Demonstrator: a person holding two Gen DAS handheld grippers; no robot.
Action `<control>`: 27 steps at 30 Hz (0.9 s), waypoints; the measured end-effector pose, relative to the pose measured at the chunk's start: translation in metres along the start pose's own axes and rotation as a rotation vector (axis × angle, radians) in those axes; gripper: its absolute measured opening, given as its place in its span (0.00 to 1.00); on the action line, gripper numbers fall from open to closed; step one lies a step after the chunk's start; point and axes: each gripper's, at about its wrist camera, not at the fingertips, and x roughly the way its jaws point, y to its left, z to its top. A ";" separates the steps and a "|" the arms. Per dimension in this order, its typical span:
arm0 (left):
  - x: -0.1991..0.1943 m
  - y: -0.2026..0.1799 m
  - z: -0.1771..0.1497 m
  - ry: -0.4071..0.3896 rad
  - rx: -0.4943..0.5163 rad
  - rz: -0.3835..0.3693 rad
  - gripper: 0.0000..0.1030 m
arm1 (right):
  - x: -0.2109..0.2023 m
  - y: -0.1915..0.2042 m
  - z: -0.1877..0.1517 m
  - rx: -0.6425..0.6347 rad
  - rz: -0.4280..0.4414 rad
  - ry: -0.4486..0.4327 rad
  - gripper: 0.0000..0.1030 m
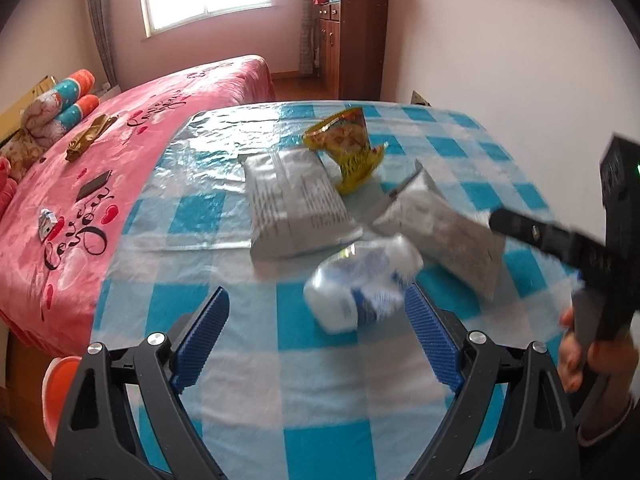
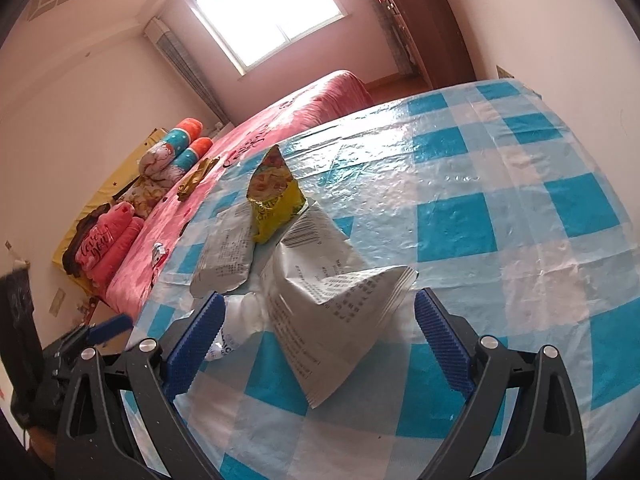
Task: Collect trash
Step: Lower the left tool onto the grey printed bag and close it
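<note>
Trash lies on the blue-and-white checked table [image 1: 320, 420]. A crumpled white-and-blue wrapper [image 1: 360, 280] sits just ahead of my open left gripper [image 1: 320, 336], close to its right pad and blurred. Beyond it lie a flat silver packet [image 1: 296, 204], a yellow snack bag [image 1: 348, 144] and a creased silver packet [image 1: 440, 224]. In the right wrist view that creased silver packet [image 2: 336, 304] stands up between the wide pads of my open right gripper [image 2: 320, 340], and neither pad presses on it. The white-and-blue wrapper [image 2: 236, 328] is by its left pad.
A pink bed [image 1: 120, 160] borders the table's left edge, with pillows [image 1: 60, 112], a black phone [image 1: 94, 185] and a gold wrapper [image 1: 88, 136] on it. A wooden cabinet [image 1: 356, 40] stands at the back wall. An orange object [image 1: 60, 384] sits low beside the table.
</note>
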 end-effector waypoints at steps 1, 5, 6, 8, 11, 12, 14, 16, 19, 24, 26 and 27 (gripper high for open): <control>0.005 0.000 0.006 0.002 -0.008 -0.002 0.87 | 0.002 -0.001 0.001 -0.001 0.001 0.003 0.92; 0.026 0.002 0.023 0.019 -0.026 0.014 0.87 | 0.007 -0.003 0.002 0.006 0.004 0.017 0.92; 0.033 0.002 0.028 0.023 -0.032 0.017 0.87 | 0.009 -0.004 0.002 0.009 0.005 0.022 0.92; 0.043 0.003 0.035 0.030 -0.035 0.022 0.87 | 0.012 -0.005 0.002 0.010 0.005 0.030 0.92; 0.058 0.005 0.045 0.046 -0.043 0.030 0.87 | 0.015 -0.005 0.002 0.012 0.011 0.037 0.92; 0.063 0.005 0.049 0.051 -0.050 0.027 0.87 | 0.016 -0.005 0.002 0.013 0.013 0.038 0.92; 0.072 0.006 0.053 0.062 -0.053 0.025 0.87 | 0.019 -0.005 0.002 0.013 0.016 0.044 0.92; 0.080 0.004 0.057 0.072 -0.047 0.023 0.87 | 0.022 -0.005 0.004 0.011 0.014 0.049 0.92; 0.090 0.001 0.062 0.085 -0.031 0.031 0.87 | 0.026 -0.007 0.006 0.018 0.018 0.053 0.92; 0.102 0.003 0.066 0.098 -0.033 0.036 0.87 | 0.027 -0.008 0.007 0.023 0.024 0.056 0.92; 0.105 0.004 0.067 0.098 -0.029 0.046 0.87 | 0.027 -0.009 0.007 0.022 0.027 0.055 0.92; 0.107 0.005 0.069 0.100 -0.031 0.047 0.87 | 0.027 -0.009 0.007 0.022 0.027 0.057 0.92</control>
